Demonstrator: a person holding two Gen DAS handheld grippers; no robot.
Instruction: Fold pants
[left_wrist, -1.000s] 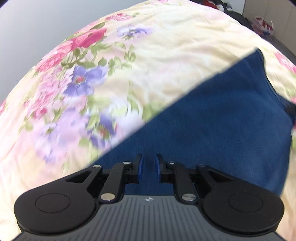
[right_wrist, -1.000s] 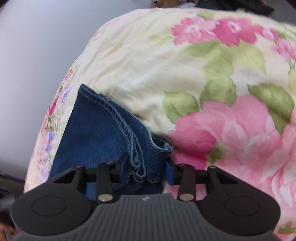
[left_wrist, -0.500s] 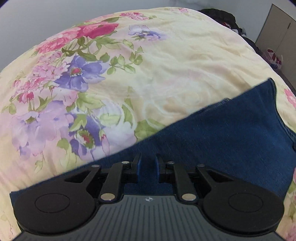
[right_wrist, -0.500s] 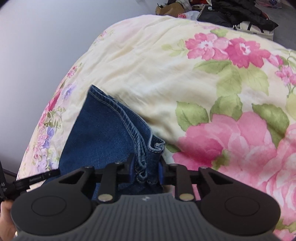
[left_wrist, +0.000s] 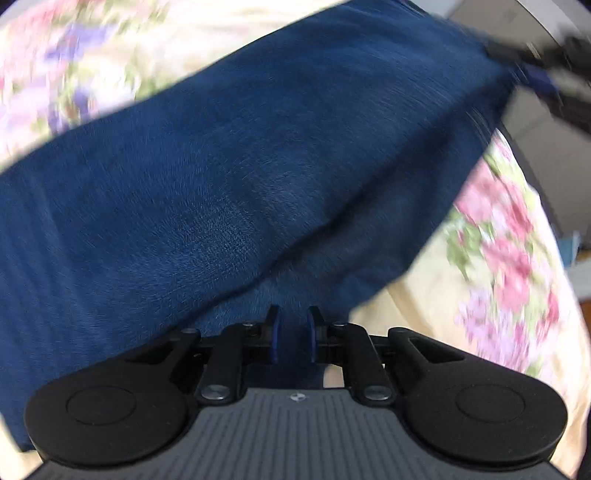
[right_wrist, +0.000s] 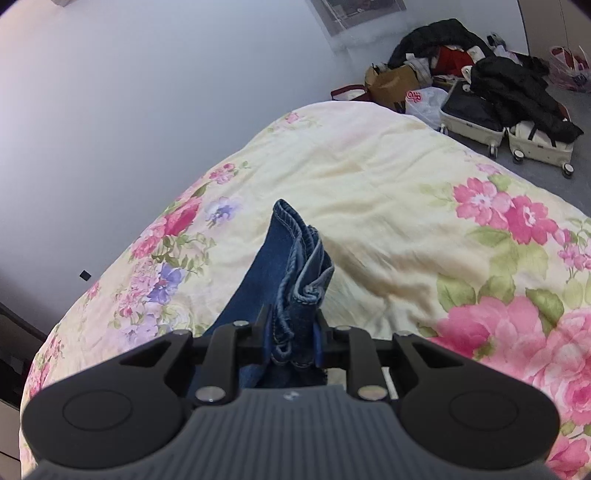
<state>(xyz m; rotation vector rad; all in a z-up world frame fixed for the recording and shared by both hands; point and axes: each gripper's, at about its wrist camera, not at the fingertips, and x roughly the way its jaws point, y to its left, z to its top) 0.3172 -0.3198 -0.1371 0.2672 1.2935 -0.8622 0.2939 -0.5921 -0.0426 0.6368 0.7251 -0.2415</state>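
Observation:
Dark blue denim pants (left_wrist: 240, 166) lie on a floral quilt (left_wrist: 498, 258) and fill most of the blurred left wrist view. One layer is raised and stretches toward the upper right. My left gripper (left_wrist: 293, 325) points steeply down, its jaws closing with denim pinched between the blue pads. In the right wrist view the bunched hems of the pants (right_wrist: 295, 251) stick up out of my right gripper (right_wrist: 291, 332). Its jaws are closing and the pads press on the stacked denim. The cloth hangs lifted above the quilt (right_wrist: 388, 192).
A pale wall (right_wrist: 147, 92) runs along the bed's far side. Past the foot of the bed, the floor holds a pile of dark clothes, bags and open cream suitcases (right_wrist: 480, 103). A blurred dark shape (left_wrist: 535, 74) sits at the raised end of the denim.
My right gripper has narrowed onto the hems and risen, lifting them off the quilt. My left gripper has swung across, so denim now fills its view and one layer is raised.

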